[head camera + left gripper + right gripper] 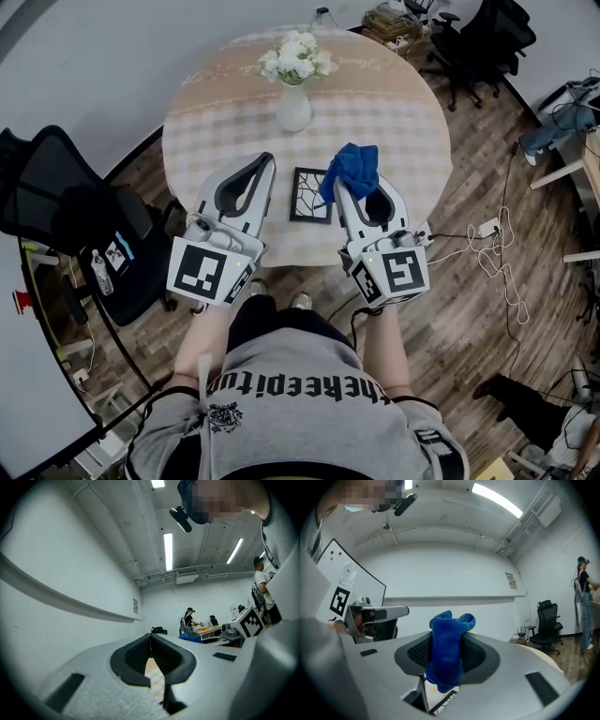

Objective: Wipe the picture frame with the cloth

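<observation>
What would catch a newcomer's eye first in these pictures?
The bright blue cloth pinched in the right gripper stands out, held over the round table. Next to it a black picture frame lies flat on the table between the two grippers, and the left gripper is shut on nothing. Farther back, a vase of white flowers stands near the table's middle.

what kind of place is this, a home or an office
Most likely an office or lab workspace rather than a home: there is a black office chair, a whiteboard and strip ceiling lights.
</observation>
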### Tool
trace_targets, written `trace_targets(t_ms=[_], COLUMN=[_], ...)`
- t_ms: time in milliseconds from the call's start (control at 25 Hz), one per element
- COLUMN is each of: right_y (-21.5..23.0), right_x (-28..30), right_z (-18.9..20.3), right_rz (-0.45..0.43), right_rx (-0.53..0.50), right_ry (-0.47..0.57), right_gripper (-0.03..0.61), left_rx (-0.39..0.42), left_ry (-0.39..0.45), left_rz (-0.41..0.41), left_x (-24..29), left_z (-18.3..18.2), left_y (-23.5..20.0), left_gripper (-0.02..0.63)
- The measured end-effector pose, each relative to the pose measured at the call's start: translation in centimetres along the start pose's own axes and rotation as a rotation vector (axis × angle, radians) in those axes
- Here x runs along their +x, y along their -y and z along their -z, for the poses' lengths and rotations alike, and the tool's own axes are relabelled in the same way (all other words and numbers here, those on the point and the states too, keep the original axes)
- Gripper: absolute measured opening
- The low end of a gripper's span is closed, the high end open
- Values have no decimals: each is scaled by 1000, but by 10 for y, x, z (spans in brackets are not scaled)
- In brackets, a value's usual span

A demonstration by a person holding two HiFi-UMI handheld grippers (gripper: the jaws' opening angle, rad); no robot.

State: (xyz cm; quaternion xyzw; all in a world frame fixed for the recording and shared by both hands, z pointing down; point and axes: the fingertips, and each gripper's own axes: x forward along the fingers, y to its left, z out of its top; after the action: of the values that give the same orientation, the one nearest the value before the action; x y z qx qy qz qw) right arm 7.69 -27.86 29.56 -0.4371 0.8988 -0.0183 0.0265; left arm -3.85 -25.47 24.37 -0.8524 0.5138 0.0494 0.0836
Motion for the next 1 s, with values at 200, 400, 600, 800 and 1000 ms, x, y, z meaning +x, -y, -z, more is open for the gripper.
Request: trace_targets(t_ms=[200,400,600,800,1000], right_y=[5,6,9,11,12], right_x=[11,25,41,60,71], right_z=[9,13,19,35,60], right_rz=[38,103,171,223,272], right_rx=[-3,-2,6,12,28], right_ry=[-25,-43,-52,-88,-144], right_gripper=[147,147,147,147,148], left_rx=[-32,-51,-62,-94,-130], left_ry=[-3,5,-1,-18,-47], left_rz=[44,113,178,234,292], left_x=[13,28,40,53,62], left_z=[11,14,21,38,60], left_y=[-10,-25,-41,-57,-65], left_gripper=[17,17,17,17,17])
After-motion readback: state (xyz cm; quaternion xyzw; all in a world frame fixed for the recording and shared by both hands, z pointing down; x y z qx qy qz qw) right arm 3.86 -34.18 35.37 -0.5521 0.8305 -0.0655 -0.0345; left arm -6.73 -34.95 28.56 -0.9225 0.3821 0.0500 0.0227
